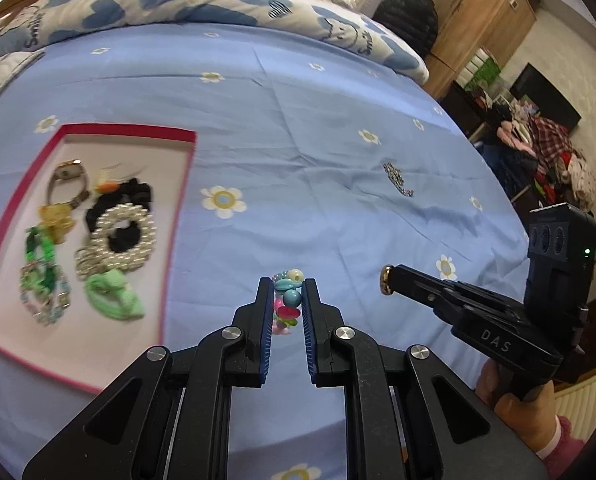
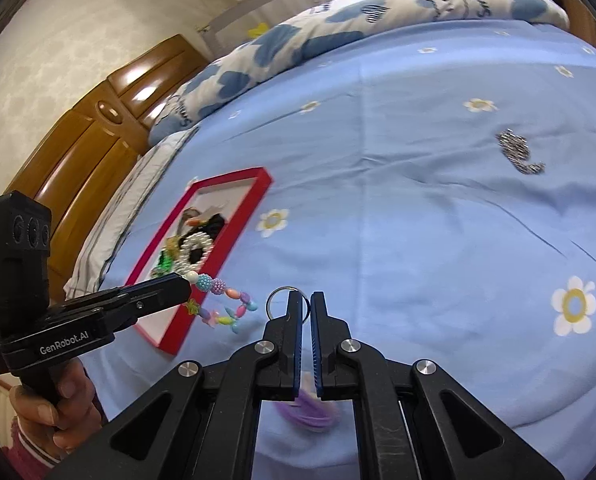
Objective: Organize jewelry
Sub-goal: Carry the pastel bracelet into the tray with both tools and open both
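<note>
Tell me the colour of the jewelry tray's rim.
Red-pink rim on the jewelry tray, white inside; it shows best in the left wrist view.

Your left gripper (image 1: 287, 292): matt black plastic, ribbed blue pads, on glossy plastic beads of the bracelet (image 1: 287, 300). Your right gripper (image 2: 305, 304) pinches a shiny metal ring (image 2: 275, 300). Bedsheet (image 1: 298, 120): matt creased cloth. Headboard (image 2: 97, 148): glossy varnished wood.

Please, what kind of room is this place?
Most likely a home bedroom: a bed with a blue flowered sheet, a folded quilt with blue hearts at its far end, and a wooden wardrobe by the wall.
</note>
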Demonstrator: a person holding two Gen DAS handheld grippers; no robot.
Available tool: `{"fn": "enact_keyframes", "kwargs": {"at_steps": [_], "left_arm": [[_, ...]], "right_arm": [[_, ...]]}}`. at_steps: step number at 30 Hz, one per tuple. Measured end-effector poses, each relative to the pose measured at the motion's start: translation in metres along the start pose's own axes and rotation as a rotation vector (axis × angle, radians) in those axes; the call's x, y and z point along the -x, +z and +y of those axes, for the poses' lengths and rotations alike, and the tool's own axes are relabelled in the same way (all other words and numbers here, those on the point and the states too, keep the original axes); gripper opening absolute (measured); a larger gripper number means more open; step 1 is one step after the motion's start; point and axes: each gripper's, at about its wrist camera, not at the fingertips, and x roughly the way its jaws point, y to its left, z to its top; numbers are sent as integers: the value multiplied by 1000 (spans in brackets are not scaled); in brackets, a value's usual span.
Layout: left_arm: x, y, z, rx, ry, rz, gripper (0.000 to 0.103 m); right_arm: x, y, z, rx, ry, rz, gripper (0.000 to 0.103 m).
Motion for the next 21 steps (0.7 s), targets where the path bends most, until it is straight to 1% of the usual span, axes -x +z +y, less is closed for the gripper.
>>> {"fn": "enact_keyframes", "kwargs": {"at_steps": [14, 21], "left_arm": [[43, 1, 51, 87, 57, -84, 12], [55, 5, 82, 137, 93, -105, 12]], "right_arm": [[-31, 12, 62, 113, 69, 41, 4], [-53, 16, 90, 156, 109, 71, 4]]}}
